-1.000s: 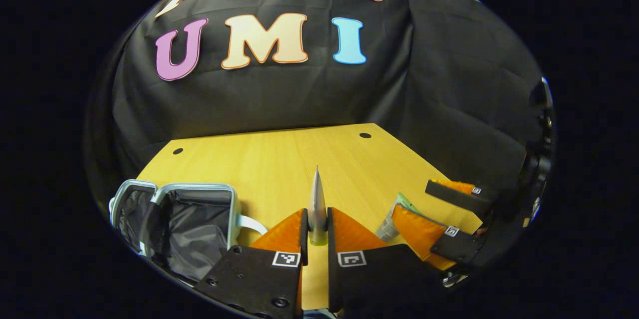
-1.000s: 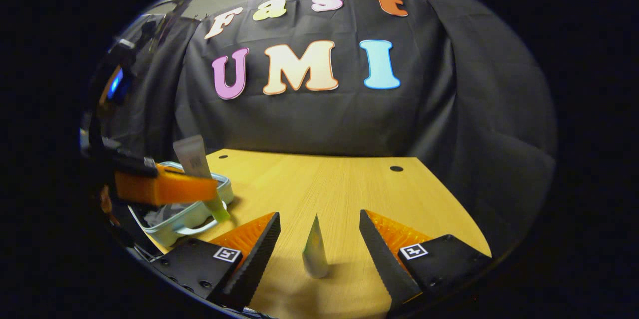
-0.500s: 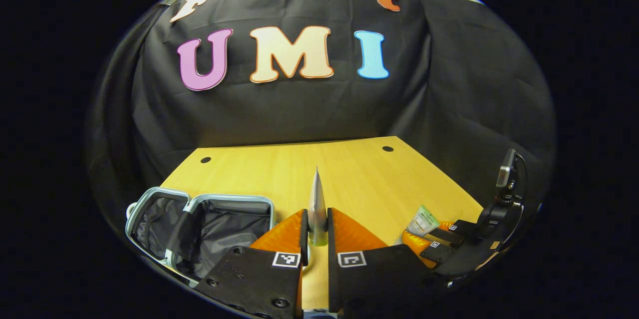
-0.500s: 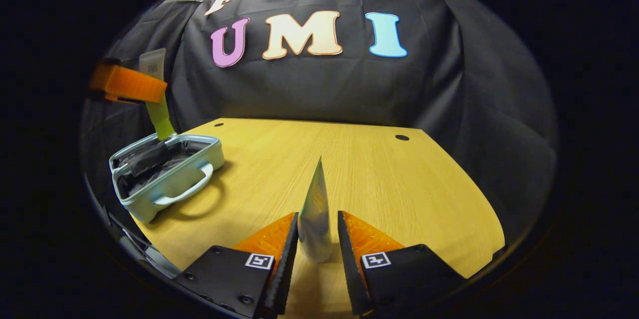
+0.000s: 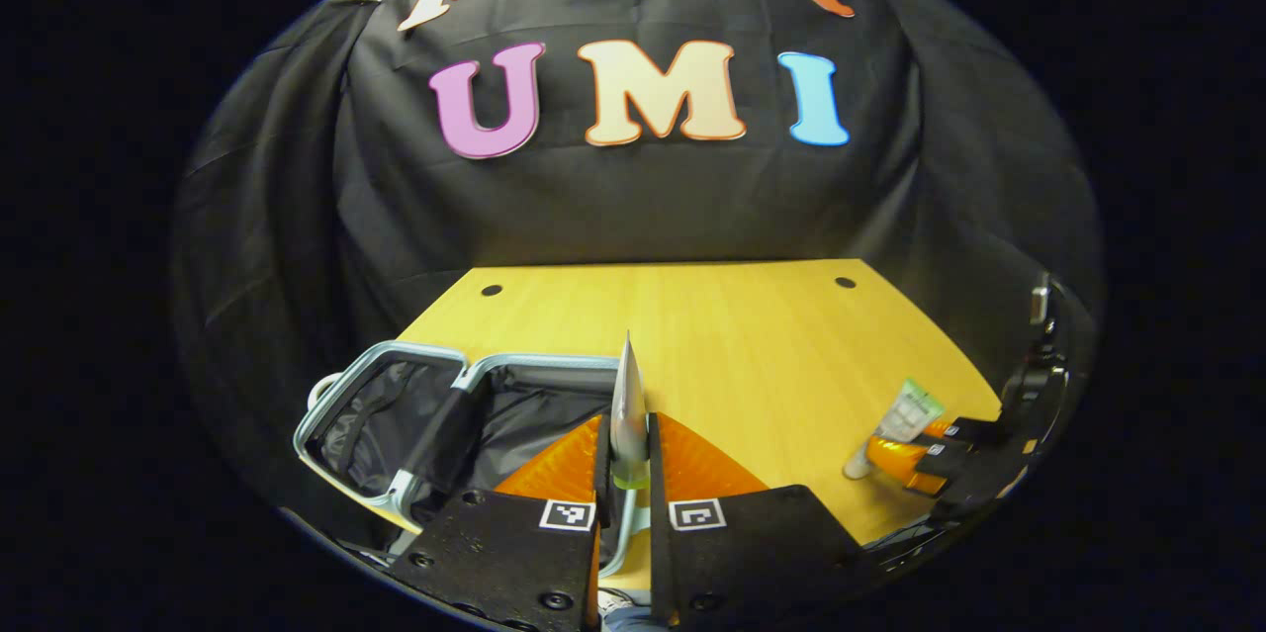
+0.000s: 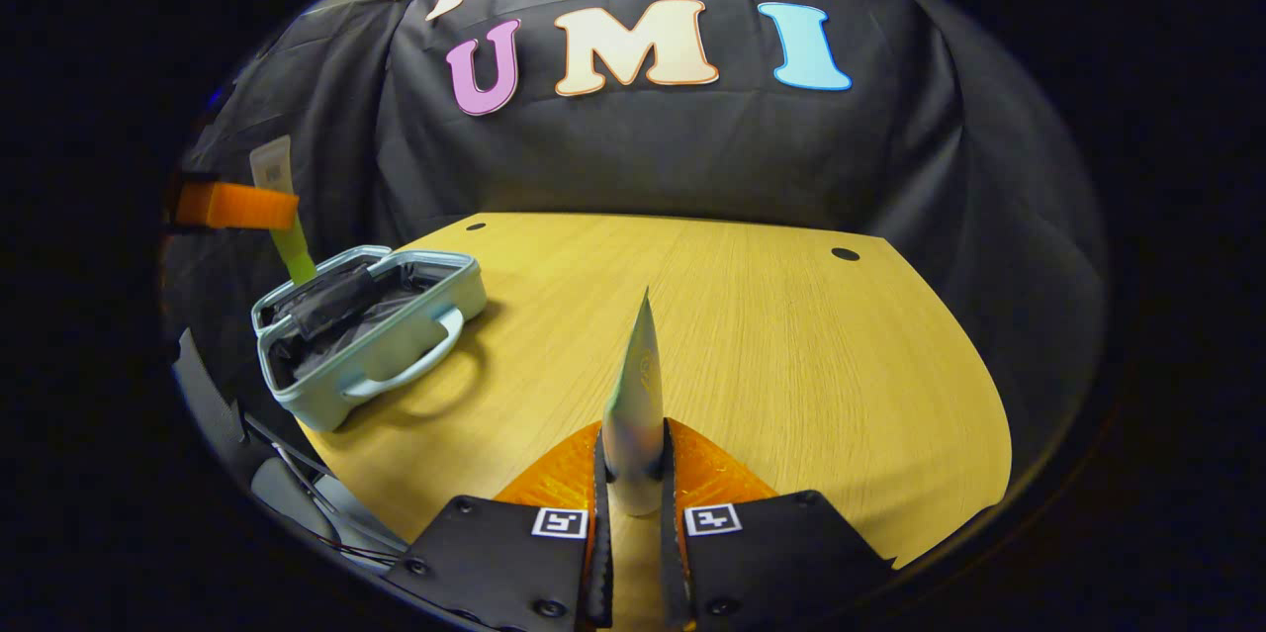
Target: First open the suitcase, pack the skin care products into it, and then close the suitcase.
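Observation:
In the left gripper view my left gripper (image 5: pixel 627 449) is shut on a slim silver tube with a green cap (image 5: pixel 628 405), held upright over the near edge of the open pale-blue suitcase (image 5: pixel 396 355), whose dark lining shows. In the right gripper view my right gripper (image 6: pixel 633 459) is shut on a second silvery tube (image 6: pixel 635 385), upright above the wooden table (image 6: pixel 752 316). The suitcase (image 6: pixel 415 340) lies open at the left there, and the left gripper (image 6: pixel 237 207) hangs above it with its tube (image 6: pixel 282 217). The right gripper (image 5: pixel 915 449) with its tube (image 5: pixel 905 414) shows at the right of the left gripper view.
The wooden table (image 5: pixel 752 335) has two small dark holes near its back edge (image 5: pixel 492 291) (image 5: pixel 845 282). Black cloth walls close in behind and at both sides. The suitcase handle (image 6: pixel 410 370) faces the table's middle.
My right gripper closed on its tube and lifted it. My left gripper carried its tube leftward until it stands over the suitcase.

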Demonstrator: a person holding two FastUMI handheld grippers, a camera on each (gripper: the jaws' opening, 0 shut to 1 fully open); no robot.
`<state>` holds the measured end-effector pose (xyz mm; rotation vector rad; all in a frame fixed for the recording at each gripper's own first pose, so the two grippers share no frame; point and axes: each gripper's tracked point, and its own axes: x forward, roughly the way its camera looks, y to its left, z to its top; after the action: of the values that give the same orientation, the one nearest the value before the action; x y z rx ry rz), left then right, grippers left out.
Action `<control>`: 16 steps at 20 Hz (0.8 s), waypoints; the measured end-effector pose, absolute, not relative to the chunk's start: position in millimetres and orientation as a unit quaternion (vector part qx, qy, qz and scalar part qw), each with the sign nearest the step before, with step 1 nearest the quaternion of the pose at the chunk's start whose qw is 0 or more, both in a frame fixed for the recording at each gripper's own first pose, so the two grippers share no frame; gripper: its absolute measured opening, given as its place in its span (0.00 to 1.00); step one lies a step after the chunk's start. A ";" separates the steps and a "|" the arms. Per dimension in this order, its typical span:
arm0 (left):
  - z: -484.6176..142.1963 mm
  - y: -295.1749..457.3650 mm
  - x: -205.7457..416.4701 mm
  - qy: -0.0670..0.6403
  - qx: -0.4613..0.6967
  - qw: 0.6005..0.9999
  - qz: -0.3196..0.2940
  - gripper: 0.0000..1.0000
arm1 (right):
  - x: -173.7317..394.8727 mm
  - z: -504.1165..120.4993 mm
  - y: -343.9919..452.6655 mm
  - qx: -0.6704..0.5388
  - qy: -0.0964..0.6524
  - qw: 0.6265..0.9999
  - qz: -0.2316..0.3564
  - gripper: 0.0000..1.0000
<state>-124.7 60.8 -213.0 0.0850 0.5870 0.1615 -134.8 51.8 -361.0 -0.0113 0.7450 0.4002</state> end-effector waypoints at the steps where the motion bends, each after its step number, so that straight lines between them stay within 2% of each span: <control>1: -218.2 72.9 -128.7 0.303 0.044 0.948 0.088 0.13 | -131.9 -352.9 56.2 0.001 0.362 0.912 0.194 0.21; 4: -234.5 109.3 -139.9 0.341 0.044 0.934 0.100 0.13 | -128.1 -327.9 77.4 0.016 0.357 0.913 0.195 0.21; 9: -264.0 146.4 -145.1 0.392 0.043 0.916 0.078 0.13 | -128.6 -284.6 129.6 0.042 0.340 0.917 0.202 0.21; 16: -317.0 191.4 -154.2 0.484 0.053 0.870 0.077 0.13 | -153.3 -262.6 210.7 0.079 0.362 0.895 0.248 0.21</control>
<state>-154.2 191.4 -317.0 0.1113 1.0128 0.1613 -153.3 210.7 -262.6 0.1647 0.7499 0.5148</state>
